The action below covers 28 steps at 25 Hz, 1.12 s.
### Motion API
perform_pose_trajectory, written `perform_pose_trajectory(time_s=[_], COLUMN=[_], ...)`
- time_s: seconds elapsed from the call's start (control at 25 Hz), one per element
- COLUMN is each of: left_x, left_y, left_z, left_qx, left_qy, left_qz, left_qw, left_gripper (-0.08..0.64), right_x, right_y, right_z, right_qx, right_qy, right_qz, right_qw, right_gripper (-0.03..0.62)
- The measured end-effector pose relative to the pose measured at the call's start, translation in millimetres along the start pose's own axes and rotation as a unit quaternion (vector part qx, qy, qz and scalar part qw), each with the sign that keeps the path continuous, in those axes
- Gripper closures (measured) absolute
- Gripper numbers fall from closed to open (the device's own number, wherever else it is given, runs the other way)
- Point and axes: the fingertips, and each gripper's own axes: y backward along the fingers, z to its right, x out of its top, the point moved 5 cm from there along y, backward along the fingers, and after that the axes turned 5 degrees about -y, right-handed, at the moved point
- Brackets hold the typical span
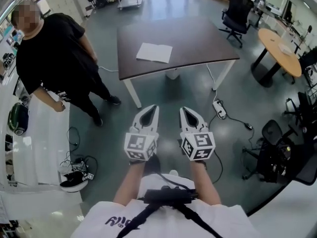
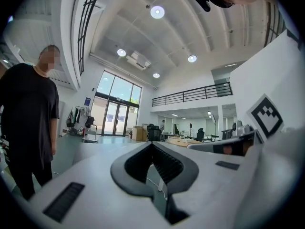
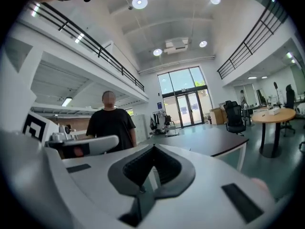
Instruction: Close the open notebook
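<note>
The open notebook (image 1: 154, 52) lies flat with its white pages up on the dark table (image 1: 198, 43), far ahead of me. Both grippers hang side by side over the floor, well short of the table. My left gripper (image 1: 152, 107) has its jaws together with nothing between them; in the left gripper view its tips (image 2: 152, 144) meet. My right gripper (image 1: 184, 109) is likewise shut and empty, with its tips (image 3: 153, 147) touching. The right gripper view shows the table top (image 3: 214, 144) from its edge; the notebook does not show there.
A person in black (image 1: 54, 58) stands left of the table. A power strip with its cable (image 1: 219, 109) lies on the floor by the table's near right leg. A round wooden table (image 1: 280, 46) and office chairs (image 1: 237, 11) stand at right. A white counter (image 1: 34, 148) runs along the left.
</note>
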Motion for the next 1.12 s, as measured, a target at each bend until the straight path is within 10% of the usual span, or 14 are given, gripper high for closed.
perform_pose_trajectory(time_s=[0.56, 1.12], left_x=[6, -9], left_y=[-134, -301], left_z=[-205, -260], left_qx=[-0.012, 0.002], left_qy=[0.023, 0.022], left_qz=[0.038, -0.014], left_qw=[0.9990, 0.9997], left_gripper=[0.552, 0.552], right_x=[30, 71], right_y=[-227, -393], right_z=[-11, 91], right_qx=[-0.032, 0.021], right_qy=[0.042, -0.011], right_qz=[-0.001, -0.019], right_qw=[0.999, 1.000], right_gripper=[0.588, 0.588])
